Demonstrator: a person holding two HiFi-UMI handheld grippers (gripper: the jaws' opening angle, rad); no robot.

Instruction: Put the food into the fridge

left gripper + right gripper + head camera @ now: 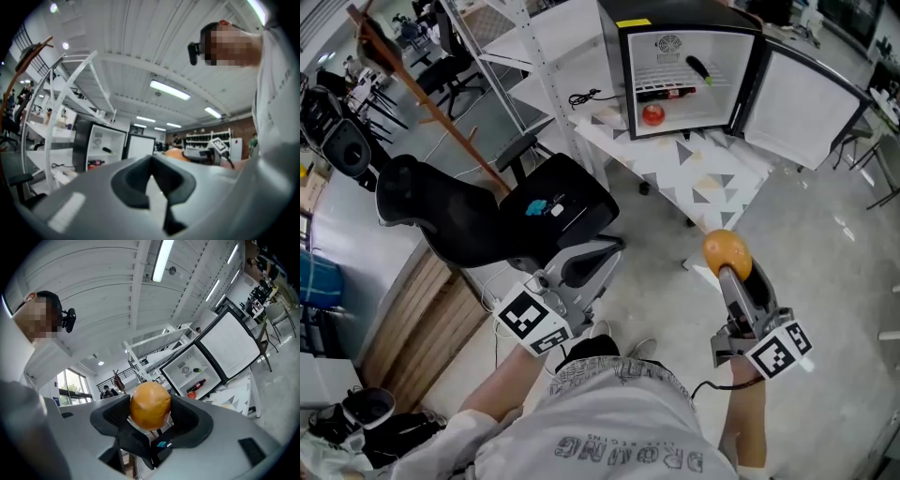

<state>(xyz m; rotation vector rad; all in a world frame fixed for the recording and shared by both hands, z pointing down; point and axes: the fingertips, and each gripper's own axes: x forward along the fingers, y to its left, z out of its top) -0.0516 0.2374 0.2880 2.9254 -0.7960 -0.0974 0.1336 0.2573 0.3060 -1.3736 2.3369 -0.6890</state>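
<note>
1. The orange (150, 405) is clamped between the jaws of the right gripper (729, 272), which are closed on its two sides. It is held in the air over the floor, well apart from the fridge (689, 75).
2. The left gripper (150, 159) is seen with its jaws brought together and nothing between them. It is held low, near the chair (502, 211).
3. Risk of slipping: the orange is round and smooth and appears to be gripped near the jaw tips. A tilt or jolt on the way to the fridge could probably roll it out onto the floor.
4. Risk of bruising: a tighter squeeze to prevent this could dent the peel.
5. Risk of collision: the door (802, 108) stands open at the right. A wide swing could strike its edge or the rim of the tabletop (694, 173).
6. Risk inside: a tomato (652, 114) and a bottle (661, 94) already lie in the lower part. A careless release could knock them, or the orange could roll out again.
7. Appearance: the orange is shown as nearly spherical, evenly yellow-orange, with a dull sheen and no visible stem.
</note>
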